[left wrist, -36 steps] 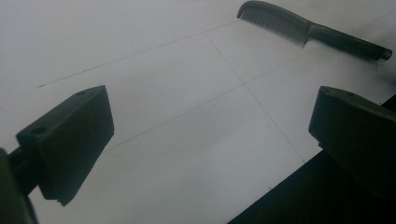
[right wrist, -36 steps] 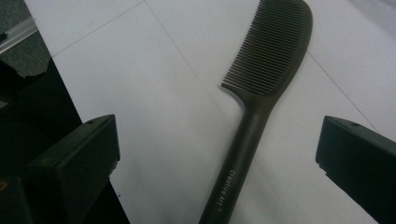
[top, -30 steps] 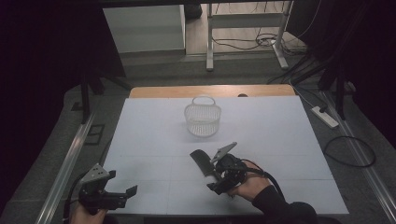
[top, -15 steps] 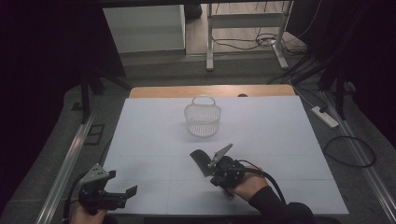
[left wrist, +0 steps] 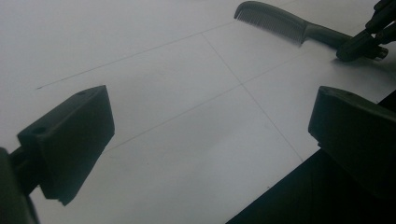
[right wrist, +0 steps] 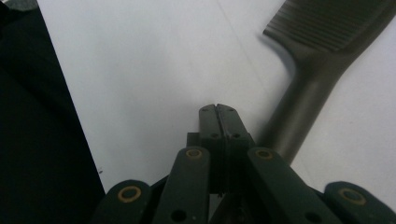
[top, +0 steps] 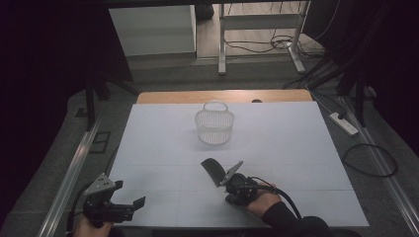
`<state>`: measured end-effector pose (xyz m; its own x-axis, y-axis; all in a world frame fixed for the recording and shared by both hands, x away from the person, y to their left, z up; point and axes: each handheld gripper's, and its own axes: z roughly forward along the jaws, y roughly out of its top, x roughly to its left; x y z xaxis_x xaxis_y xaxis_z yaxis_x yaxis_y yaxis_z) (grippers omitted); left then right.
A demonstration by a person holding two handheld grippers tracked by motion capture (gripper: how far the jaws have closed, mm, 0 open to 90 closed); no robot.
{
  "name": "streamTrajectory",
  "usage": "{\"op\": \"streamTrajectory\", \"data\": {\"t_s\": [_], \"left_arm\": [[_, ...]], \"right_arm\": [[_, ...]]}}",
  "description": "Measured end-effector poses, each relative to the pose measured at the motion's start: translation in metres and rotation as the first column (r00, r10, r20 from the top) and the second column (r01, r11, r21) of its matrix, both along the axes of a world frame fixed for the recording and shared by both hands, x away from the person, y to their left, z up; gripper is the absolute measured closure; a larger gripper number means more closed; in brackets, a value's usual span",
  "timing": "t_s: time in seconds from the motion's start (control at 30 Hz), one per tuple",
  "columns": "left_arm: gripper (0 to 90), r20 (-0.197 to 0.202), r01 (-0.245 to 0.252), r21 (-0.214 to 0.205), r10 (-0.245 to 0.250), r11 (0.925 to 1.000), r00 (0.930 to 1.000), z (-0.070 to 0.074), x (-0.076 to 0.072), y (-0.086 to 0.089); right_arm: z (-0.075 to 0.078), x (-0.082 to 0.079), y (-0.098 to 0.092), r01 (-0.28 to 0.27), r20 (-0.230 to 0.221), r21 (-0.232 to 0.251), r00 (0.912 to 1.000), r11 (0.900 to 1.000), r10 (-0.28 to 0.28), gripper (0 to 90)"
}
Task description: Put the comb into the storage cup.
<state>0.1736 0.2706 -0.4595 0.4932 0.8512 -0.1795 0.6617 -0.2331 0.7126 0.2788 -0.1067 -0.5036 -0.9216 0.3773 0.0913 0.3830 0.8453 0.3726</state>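
Observation:
A dark comb (top: pixel 212 170) lies flat on the white tabletop (top: pixel 296 148), teeth to the far left, handle toward my right gripper (top: pixel 228 178). In the right gripper view that gripper (right wrist: pixel 217 112) is shut, jaws pressed together with nothing between them, and the comb's handle (right wrist: pixel 303 116) lies just to their right, outside the jaws. My left gripper (top: pixel 129 203) hovers at the table's front left corner. In the left gripper view it (left wrist: pixel 212 133) is open, bare table between its fingers, and the comb (left wrist: pixel 275 21) lies far off.
A white wire basket (top: pixel 214 126) with a handle stands upright at the table's far middle. A power strip (top: pixel 343 123) and a looped cable (top: pixel 370 158) lie on the floor to the right. A metal rail (top: pixel 74 163) runs along the left side.
My right hand has sunk toward the table beside the comb's handle and its jaws have come together. The comb, the basket and the left gripper have stayed where they were.

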Motion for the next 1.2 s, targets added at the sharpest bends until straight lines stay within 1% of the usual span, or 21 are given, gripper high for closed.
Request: {"op": "streamTrajectory", "data": {"t_s": [0.2,0.3,0.37,0.57,0.77,0.97,1.07,1.1,1.13,1.17,1.2], "left_arm": [[1.1,0.001,0.001,-0.002,-0.001,1.0000,1.0000,0.000,0.000,0.000],[1.1,0.001,0.001,-0.002,-0.001,1.0000,1.0000,0.000,0.000,0.000],[1.2,0.001,0.002,-0.001,-0.002,1.0000,1.0000,0.000,0.000,0.000],[1.2,0.001,0.003,0.000,-0.003,1.0000,1.0000,0.000,0.000,0.000],[1.2,0.001,0.003,0.001,-0.003,1.0000,1.0000,0.000,0.000,0.000],[1.3,0.002,0.004,0.001,-0.004,1.0000,1.0000,0.000,0.000,0.000],[1.3,0.003,0.004,0.000,-0.004,1.0000,1.0000,0.000,0.000,0.000],[1.3,0.002,0.005,0.000,-0.005,1.0000,1.0000,0.000,0.000,0.000],[1.3,0.002,0.004,0.000,-0.004,1.0000,1.0000,0.000,0.000,0.000],[1.4,0.002,0.004,0.000,-0.004,1.0000,1.0000,0.000,0.000,0.000],[1.4,0.002,0.004,0.000,-0.004,1.0000,1.0000,0.000,0.000,0.000]], "right_arm": [[-0.001,0.001,-0.002,0.018,-0.008,-0.001,0.9998,0.9998,-0.018,89.3],[-0.001,0.002,-0.003,0.021,0.000,-0.003,0.9998,0.9998,-0.021,89.3],[0.000,0.004,-0.007,0.040,-0.001,-0.003,0.9992,0.9992,-0.040,89.3],[0.002,0.009,-0.013,0.060,-0.001,0.002,0.9982,0.9982,-0.060,89.3],[0.001,0.015,-0.018,0.083,0.000,-0.005,0.9966,0.9965,-0.083,89.3],[0.001,0.014,-0.018,0.087,-0.009,-0.002,0.9962,0.9962,-0.087,89.2],[0.005,0.012,-0.018,0.082,-0.014,0.021,0.9965,0.9964,-0.082,89.2],[0.010,0.010,-0.018,0.085,-0.009,0.048,0.9964,0.9953,-0.084,89.2],[0.010,0.010,-0.018,0.085,-0.009,0.048,0.9964,0.9953,-0.084,89.2],[0.016,0.009,-0.019,0.089,0.001,0.068,0.9960,0.9936,-0.090,87.9],[0.019,0.009,-0.020,0.093,0.000,0.078,0.9956,0.9926,-0.093,87.0]]}}
